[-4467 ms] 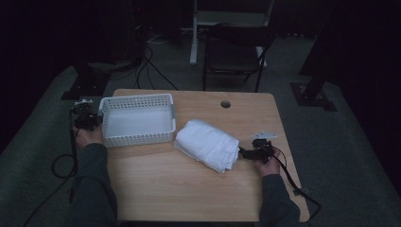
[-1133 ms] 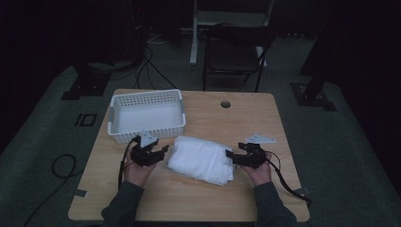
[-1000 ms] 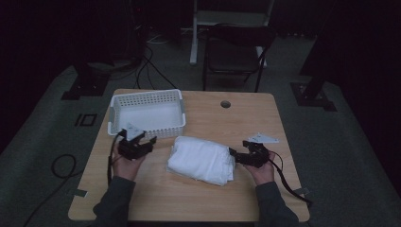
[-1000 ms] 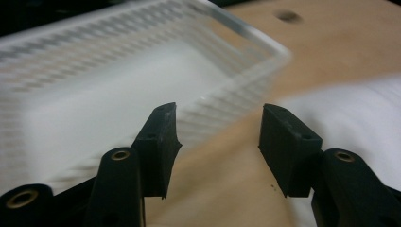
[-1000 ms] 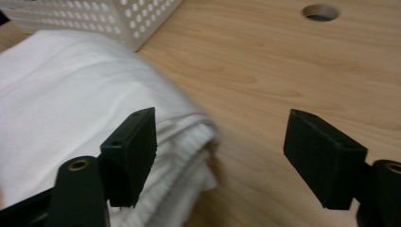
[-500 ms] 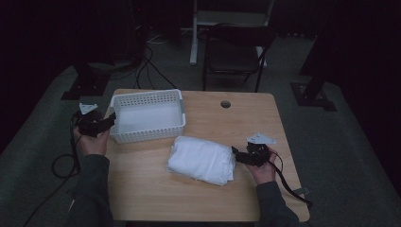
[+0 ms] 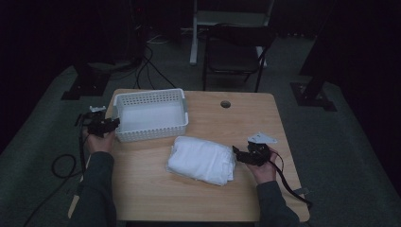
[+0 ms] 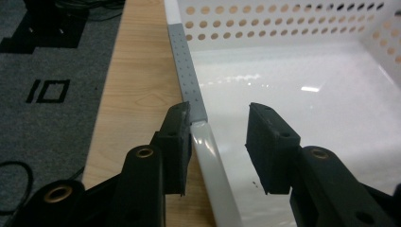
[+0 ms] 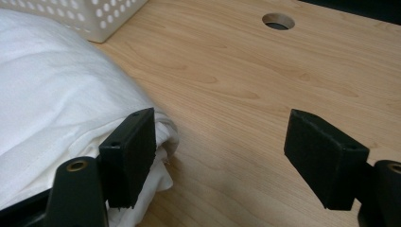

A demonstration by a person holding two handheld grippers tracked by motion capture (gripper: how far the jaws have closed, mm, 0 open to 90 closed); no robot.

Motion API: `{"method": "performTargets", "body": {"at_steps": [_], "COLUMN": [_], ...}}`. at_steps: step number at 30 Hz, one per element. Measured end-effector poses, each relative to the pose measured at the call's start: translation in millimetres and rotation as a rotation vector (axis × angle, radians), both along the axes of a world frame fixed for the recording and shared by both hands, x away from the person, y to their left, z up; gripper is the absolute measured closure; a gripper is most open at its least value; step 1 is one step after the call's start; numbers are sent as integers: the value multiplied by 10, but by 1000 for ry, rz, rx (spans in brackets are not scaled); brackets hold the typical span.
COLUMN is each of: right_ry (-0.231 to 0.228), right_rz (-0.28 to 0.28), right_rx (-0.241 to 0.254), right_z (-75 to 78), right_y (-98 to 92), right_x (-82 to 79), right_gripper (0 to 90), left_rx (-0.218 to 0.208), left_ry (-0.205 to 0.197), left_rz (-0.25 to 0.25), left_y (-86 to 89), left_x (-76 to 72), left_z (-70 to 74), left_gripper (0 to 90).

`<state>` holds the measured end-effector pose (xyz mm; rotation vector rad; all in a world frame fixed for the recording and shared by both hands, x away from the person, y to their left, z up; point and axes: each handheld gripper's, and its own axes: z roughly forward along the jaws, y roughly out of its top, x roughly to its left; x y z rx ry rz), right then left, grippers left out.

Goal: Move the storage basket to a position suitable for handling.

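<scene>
Left gripper (image 8: 218, 142) astride white basket (image 8: 208, 156) rim, jaws closing

Black tools (image 7: 109, 126), dark grey sleeves (image 7: 97, 182)

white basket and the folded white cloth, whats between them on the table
Nothing: in the high view a bare strip of wooden table separates the white basket from the folded white cloth.
</scene>
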<state>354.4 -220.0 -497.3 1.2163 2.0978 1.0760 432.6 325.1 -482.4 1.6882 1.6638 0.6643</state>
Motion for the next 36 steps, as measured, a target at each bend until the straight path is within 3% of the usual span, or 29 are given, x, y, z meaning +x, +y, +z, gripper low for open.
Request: {"method": "performTargets", "body": {"at_steps": [4, 8, 12, 16, 25, 31, 36], "right_ry": [5, 4, 3, 1, -1, 16, 17], "right_rz": [4, 9, 6, 1, -4, -10, -14], "right_rx": [6, 5, 4, 7, 17, 104, 89], "right_z": [-8, -4, 3, 4, 22, 74, 113], "right_y": [18, 36, 27, 6, 14, -29, 38], "right_x": [23, 32, 42, 47, 123, 318, 458], "right_gripper": [258, 259, 259, 259, 317, 401, 424], "left_rx": [27, 90, 118, 116, 138, 142, 140], "left_ry": [5, 30, 31, 22, 7, -6, -12], "left_rz": [-35, -78, -93, -106, -234, -268, -292], "left_y": [-149, -352, -526, -662, -1138, -1393, -1520], "left_x": [60, 148, 221, 237, 193, 154, 119], "left_z": [-7, -55, -86, -98, -105, -113, -119], "left_gripper": [624, 666, 649, 682, 690, 679, 680]}}
